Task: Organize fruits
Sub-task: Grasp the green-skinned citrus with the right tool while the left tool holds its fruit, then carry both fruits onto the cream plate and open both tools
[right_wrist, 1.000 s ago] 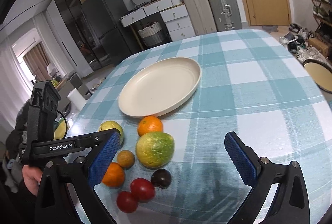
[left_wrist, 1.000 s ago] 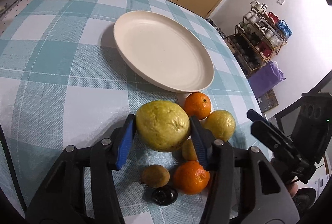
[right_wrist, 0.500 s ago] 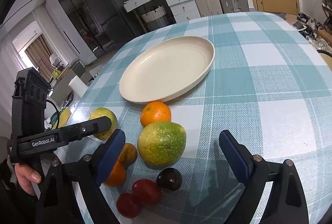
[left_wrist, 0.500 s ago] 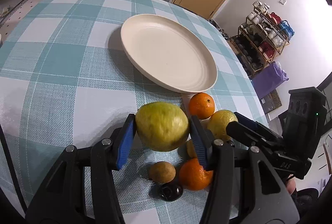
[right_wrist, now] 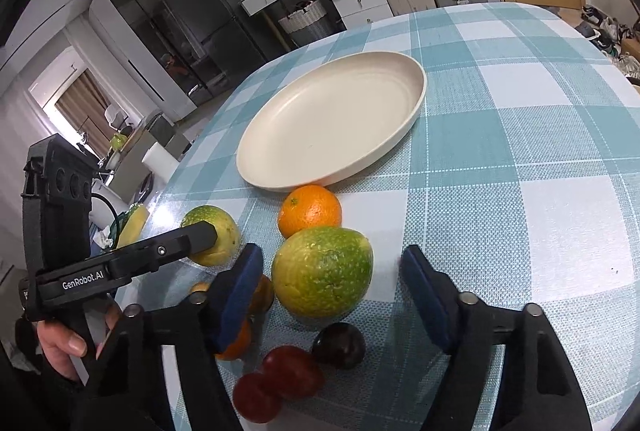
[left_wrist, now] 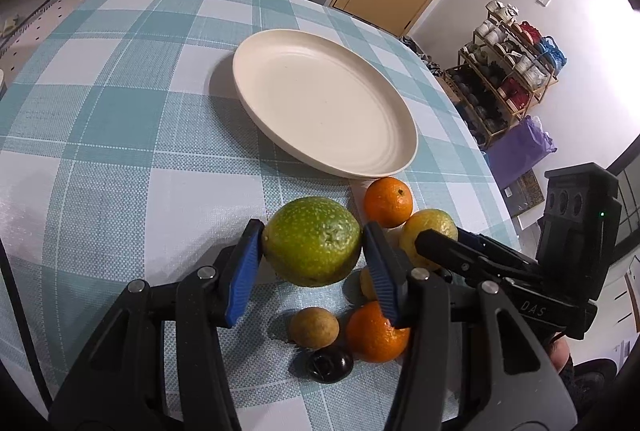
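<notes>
Jaws of the left gripper [left_wrist: 312,255] stayed clamped on a mottled green-yellow round citrus fruit [left_wrist: 310,241], seemingly lifted off the teal-and-white checked surface [left_wrist: 120,151]. Those of the right gripper [right_wrist: 332,263], wide a second earlier, were closing around a second large green-yellow citrus [right_wrist: 322,271] lying on the surface near the cream round plate [left_wrist: 404,159], not yet pressing it. Both fruits looked nearly ready to go there.

Left gripper [left_wrist: 312,231]: angled downward, your pads clamped on both sides of a green fruit [left_wrist: 312,251].
Left hand [right_wrist: 68,347]: your fingers wrapped round the handle.
Right gripper [right_wrist: 330,253]: angled downward, jaws closing, straddling a green-yellow fruit [right_wrist: 322,271], pads not touching it.
</notes>
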`<control>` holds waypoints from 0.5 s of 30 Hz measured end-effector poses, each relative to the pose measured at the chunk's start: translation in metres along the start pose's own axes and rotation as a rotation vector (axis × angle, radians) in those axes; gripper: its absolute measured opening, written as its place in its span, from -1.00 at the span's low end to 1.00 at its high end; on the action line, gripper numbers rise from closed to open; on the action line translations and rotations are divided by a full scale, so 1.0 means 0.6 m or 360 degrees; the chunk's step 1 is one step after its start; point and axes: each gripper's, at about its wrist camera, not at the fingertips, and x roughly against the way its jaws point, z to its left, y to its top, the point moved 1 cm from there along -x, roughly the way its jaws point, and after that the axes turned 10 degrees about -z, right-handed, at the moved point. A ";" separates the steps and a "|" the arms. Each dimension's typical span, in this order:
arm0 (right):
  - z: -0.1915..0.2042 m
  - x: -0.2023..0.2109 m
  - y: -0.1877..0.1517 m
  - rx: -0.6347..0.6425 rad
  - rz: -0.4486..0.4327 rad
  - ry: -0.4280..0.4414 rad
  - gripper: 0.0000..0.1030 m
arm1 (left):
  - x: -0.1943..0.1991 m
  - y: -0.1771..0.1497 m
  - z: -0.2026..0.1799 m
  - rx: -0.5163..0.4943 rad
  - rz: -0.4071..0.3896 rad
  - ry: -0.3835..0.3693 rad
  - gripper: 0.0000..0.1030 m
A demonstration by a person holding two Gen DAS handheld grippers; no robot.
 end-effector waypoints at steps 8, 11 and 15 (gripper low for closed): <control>0.004 -0.006 -0.004 0.0001 0.0030 0.0027 0.01 | 0.009 0.006 0.001 -0.0008 0.0000 -0.0008 -0.07; 0.000 0.000 -0.006 -0.0025 0.0015 0.0031 0.01 | 0.016 0.012 -0.003 -0.0013 -0.0010 -0.0017 -0.07; -0.001 0.020 0.002 -0.0029 -0.0042 0.0042 0.01 | 0.021 0.026 -0.008 -0.0014 0.0001 -0.0034 -0.07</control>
